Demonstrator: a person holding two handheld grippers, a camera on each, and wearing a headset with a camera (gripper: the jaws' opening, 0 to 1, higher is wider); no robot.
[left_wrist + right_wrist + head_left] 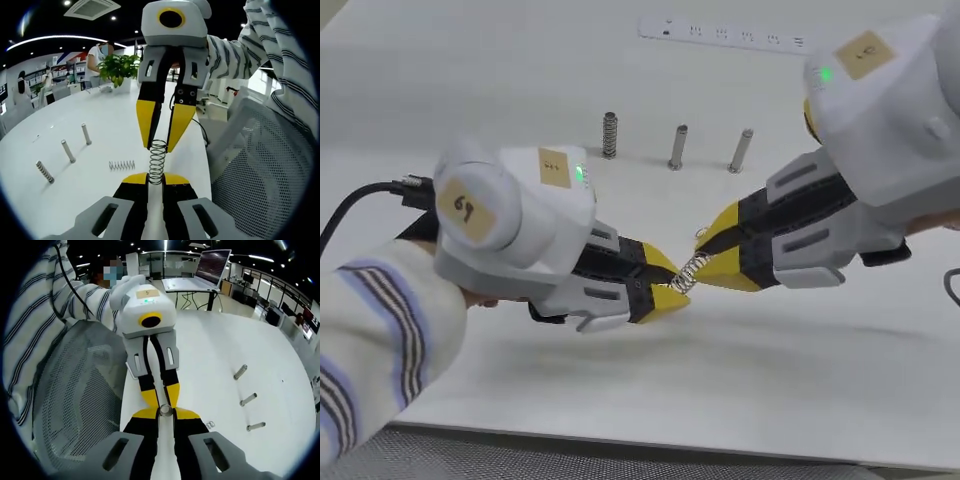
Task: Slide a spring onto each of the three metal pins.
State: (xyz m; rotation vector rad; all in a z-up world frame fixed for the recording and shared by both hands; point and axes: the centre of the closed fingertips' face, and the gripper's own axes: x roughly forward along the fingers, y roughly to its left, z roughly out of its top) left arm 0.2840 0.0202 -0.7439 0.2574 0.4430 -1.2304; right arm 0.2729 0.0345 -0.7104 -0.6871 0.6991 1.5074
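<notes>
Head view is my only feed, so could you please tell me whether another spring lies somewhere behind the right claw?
Observer: Yes; the left gripper view shows a loose spring lying flat on the white table, apart from the three pins.
Operator: Thank you. Is the right claw lined up with the held spring?
Observer: The right gripper view sees that spring end-on, as a ring between the right claw's jaws, with the left claw meeting it tip-first from the far side.

Shiny coiled-wire spring [688, 273], dull smooth metal pins [677, 147], matt white tabletop [620, 380], striped knit sleeve [370, 330]
</notes>
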